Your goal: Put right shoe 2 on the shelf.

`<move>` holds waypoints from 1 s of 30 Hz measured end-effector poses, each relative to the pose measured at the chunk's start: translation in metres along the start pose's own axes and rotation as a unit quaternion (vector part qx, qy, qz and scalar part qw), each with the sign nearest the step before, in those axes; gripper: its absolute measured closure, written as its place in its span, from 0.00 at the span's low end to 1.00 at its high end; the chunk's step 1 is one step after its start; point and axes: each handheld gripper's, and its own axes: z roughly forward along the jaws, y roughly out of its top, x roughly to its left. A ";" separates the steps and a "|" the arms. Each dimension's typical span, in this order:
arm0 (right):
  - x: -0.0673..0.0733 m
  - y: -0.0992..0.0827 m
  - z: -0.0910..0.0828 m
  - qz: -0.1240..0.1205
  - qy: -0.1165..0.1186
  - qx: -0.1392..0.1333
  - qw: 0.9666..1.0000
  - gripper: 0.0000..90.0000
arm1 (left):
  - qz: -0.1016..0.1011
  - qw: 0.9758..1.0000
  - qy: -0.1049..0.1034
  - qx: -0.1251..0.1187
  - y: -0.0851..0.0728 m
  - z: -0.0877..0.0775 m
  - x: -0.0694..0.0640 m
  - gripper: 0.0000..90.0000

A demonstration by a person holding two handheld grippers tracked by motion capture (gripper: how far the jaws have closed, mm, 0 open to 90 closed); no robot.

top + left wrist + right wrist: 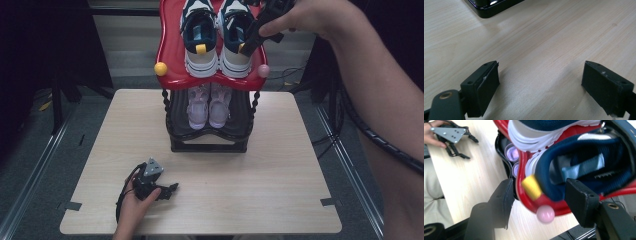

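Fingers [584, 202] of the right gripper [251, 36] stand apart, straddling the heel of the right navy-and-white sneaker [235, 30] without pressing on it. In the right gripper view the yellow heel tab [532, 187] and the padded navy collar lie in the gap between the two black pads, while the red top shelf [172, 55] curves under them and its pink corner ball [545, 214] hangs just below. From the high view the gripper slants down over that shoe's heel, at the shelf's right side; the left sneaker [199, 37] stands just beside it, toe pointing away.

On the black lower shelf [235, 131] a pair of small pink shoes [209, 106] sits side by side (partly shaded by the red tier above).

Well apart from all this, the left gripper [169, 190] lies low on the worktop [280, 175] near its front edge, held by the left hand [134, 202]. Its fingers [486, 85] are spread wide with only bare wood grain between them, and a corner of the rack's black base [489, 7] shows beyond.
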 end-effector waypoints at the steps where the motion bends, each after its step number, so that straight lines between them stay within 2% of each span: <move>1: 0.000 -0.002 -0.003 0.003 0.005 -0.003 1.000 0.42 | 0.000 1.000 0.000 -0.001 0.000 0.000 0.000 0.15; 6: 0.004 -0.023 -0.017 0.031 0.010 -0.005 0.999 0.38 | 0.001 1.000 0.001 -0.002 0.000 0.000 0.000 0.15; 7: 0.004 -0.028 -0.019 0.030 0.011 -0.008 0.999 0.37 | 0.006 1.000 0.004 0.000 0.000 0.000 0.001 0.15; 11: 0.007 -0.051 -0.023 0.043 0.011 -0.006 0.999 0.36 | 0.003 1.000 0.003 -0.001 0.001 0.001 0.001 0.15; 12: 0.009 -0.057 -0.022 0.049 0.014 -0.003 0.999 0.34 | -0.001 1.000 -0.002 0.001 0.001 0.001 0.001 0.15; 14: 0.012 -0.068 -0.020 0.050 0.016 -0.001 0.999 0.33 | 0.002 1.000 0.002 0.000 0.001 0.001 0.001 0.15; 21: 0.022 -0.109 -0.004 0.066 0.030 -0.023 0.997 0.30 | 0.008 1.000 0.006 0.000 0.001 0.001 0.001 0.14; 30: 0.037 -0.140 0.018 0.075 0.037 -0.010 0.996 0.28 | 0.000 1.000 0.006 -0.006 0.001 0.002 0.000 0.14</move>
